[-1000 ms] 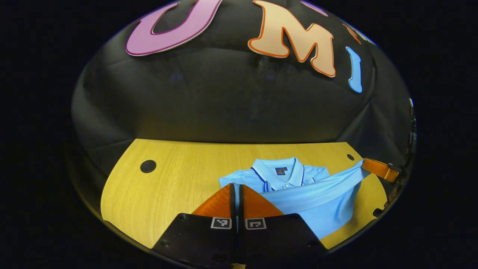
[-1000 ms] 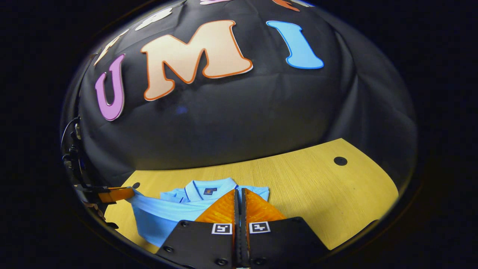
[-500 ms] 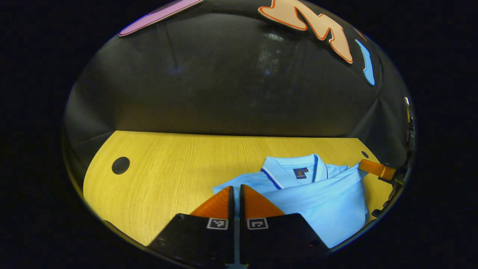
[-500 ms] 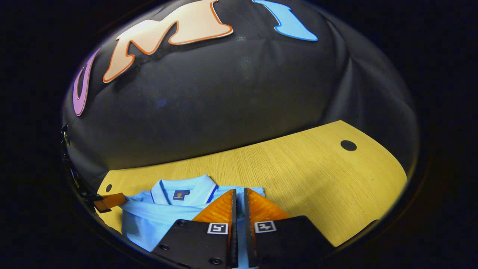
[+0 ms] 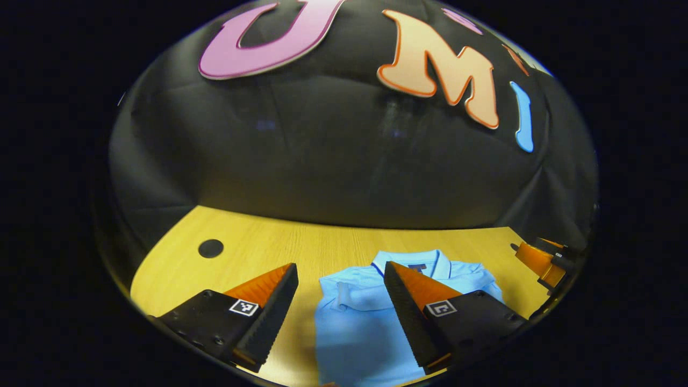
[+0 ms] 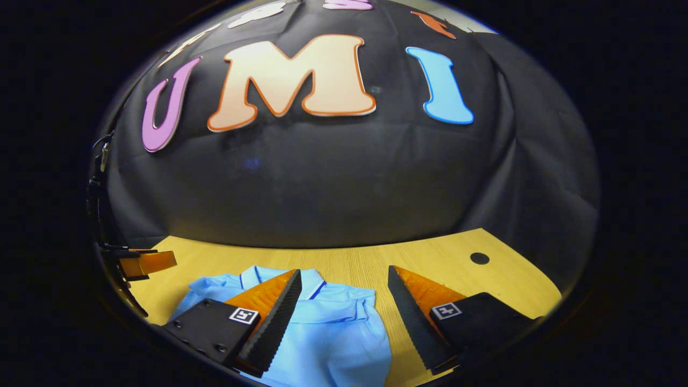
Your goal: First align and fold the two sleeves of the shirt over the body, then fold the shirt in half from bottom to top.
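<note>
Counting one light blue shirt (image 5: 355, 328), lying between the spread fingers; one wooden table (image 5: 269, 252) beneath them; two grippers, left gripper (image 5: 339, 279) and right gripper (image 6: 344, 282); two dark round holes (image 5: 210, 248) beyond the fingertips, one per view.

Dim booth – table (image 5: 252, 247) lit from above – edges fisheye-warped, sharp centre.
</note>
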